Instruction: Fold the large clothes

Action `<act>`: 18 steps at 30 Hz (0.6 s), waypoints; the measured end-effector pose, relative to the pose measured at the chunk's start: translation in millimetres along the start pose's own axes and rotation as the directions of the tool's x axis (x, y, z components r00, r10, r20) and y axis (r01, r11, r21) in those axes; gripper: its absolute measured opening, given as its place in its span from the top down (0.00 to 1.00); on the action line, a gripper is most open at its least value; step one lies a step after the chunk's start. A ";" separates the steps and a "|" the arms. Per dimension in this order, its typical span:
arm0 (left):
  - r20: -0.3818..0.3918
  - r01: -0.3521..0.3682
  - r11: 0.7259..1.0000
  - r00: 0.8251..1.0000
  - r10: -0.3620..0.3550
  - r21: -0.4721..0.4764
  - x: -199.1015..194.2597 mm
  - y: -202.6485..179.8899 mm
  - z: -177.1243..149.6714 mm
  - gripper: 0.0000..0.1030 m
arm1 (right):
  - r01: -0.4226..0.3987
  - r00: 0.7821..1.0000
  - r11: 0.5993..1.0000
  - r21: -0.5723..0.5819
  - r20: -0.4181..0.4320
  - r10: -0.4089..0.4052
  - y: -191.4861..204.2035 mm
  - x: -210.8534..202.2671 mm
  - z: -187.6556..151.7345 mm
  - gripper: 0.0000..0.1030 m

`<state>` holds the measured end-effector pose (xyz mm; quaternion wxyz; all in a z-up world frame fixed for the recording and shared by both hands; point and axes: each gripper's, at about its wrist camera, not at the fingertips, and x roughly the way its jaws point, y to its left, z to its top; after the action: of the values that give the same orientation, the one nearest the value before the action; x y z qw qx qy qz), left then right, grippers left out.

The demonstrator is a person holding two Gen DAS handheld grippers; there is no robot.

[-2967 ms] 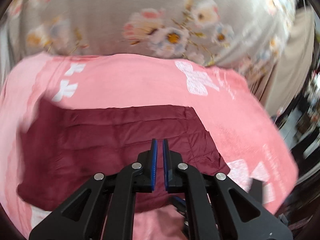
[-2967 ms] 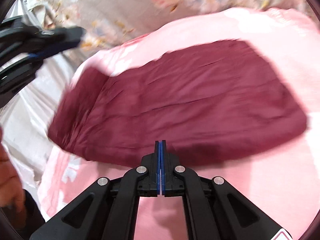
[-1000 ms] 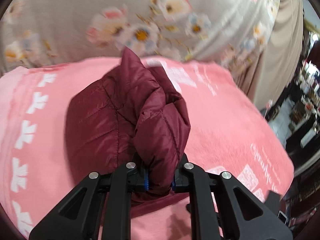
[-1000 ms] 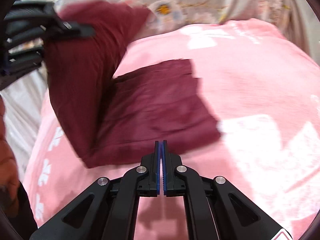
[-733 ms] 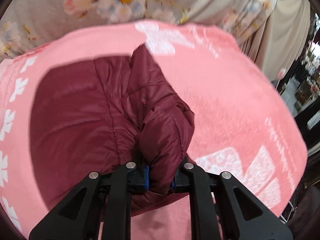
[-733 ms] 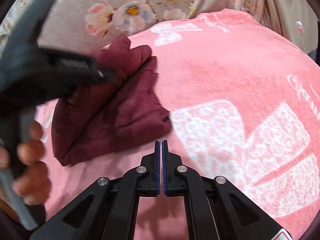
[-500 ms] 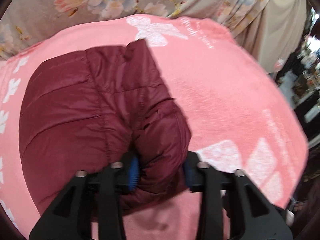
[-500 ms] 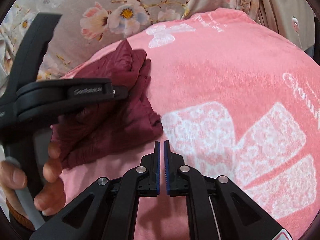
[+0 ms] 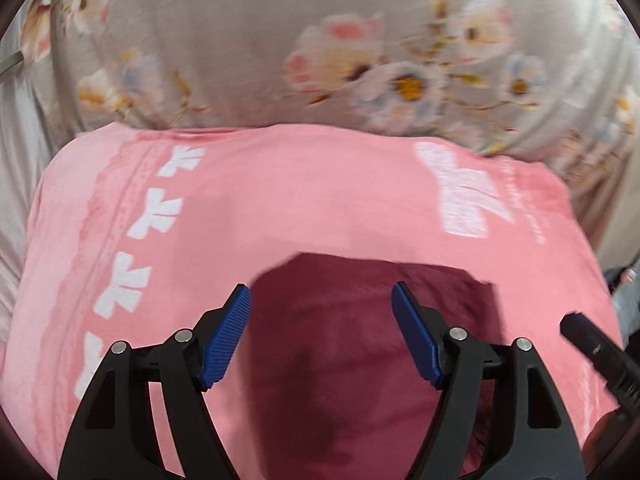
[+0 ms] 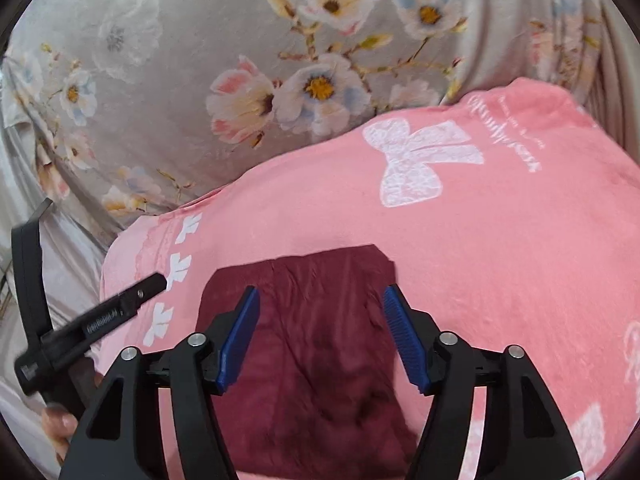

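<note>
A dark maroon quilted jacket (image 9: pixel 340 360) lies folded into a compact rectangle on the pink blanket (image 9: pixel 280 208). My left gripper (image 9: pixel 320 292) hovers over its near part. Its jaws are opening wide and the blue pads (image 9: pixel 228 336) touch no cloth. In the right wrist view the same jacket (image 10: pixel 320 380) lies flat below my right gripper (image 10: pixel 320 292). Those jaws are opening too, with nothing pinched between them. The left gripper (image 10: pixel 100 320) shows at the left edge of that view, beside the jacket. A black finger of the right gripper (image 9: pixel 592 356) pokes in at the right of the left wrist view.
The pink blanket (image 10: pixel 480 260) carries white bow prints and covers a bed. Behind it spreads a grey floral sheet (image 10: pixel 280 60). A person's hand (image 10: pixel 56 424) holds the left gripper's handle at the lower left. Pale curtain folds (image 9: pixel 600 200) hang at the far right.
The left gripper let go of the jacket's folded-over part and drew back, jaws spreading. The right gripper went from shut to wide and pulled back and up. The jacket now lies flat.
</note>
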<state>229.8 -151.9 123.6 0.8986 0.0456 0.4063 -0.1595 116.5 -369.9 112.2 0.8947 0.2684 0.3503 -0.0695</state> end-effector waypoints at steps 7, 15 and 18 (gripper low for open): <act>-0.120 -0.039 0.999 0.992 0.036 -0.020 64.8 8.2 11.1 0.32 | 0.126 0.978 0.991 0.043 -0.171 -0.117 -11.6 97.7 12.9 0.37; -0.181 -0.022 1.000 0.983 0.023 0.011 115.0 -12.9 -12.2 0.31 | 0.126 0.980 0.990 0.068 -0.165 -0.114 -49.1 109.3 -26.4 0.92; -0.163 -0.016 0.999 0.986 0.024 0.049 119.2 -25.3 -18.1 0.31 | 0.135 0.987 0.986 0.097 -0.095 -0.126 -63.9 90.9 -41.3 0.95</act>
<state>282.5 -201.8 24.0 0.8624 0.0838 0.4743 -0.1557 139.9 -396.3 -1.0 0.8567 0.2934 0.4026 -0.1339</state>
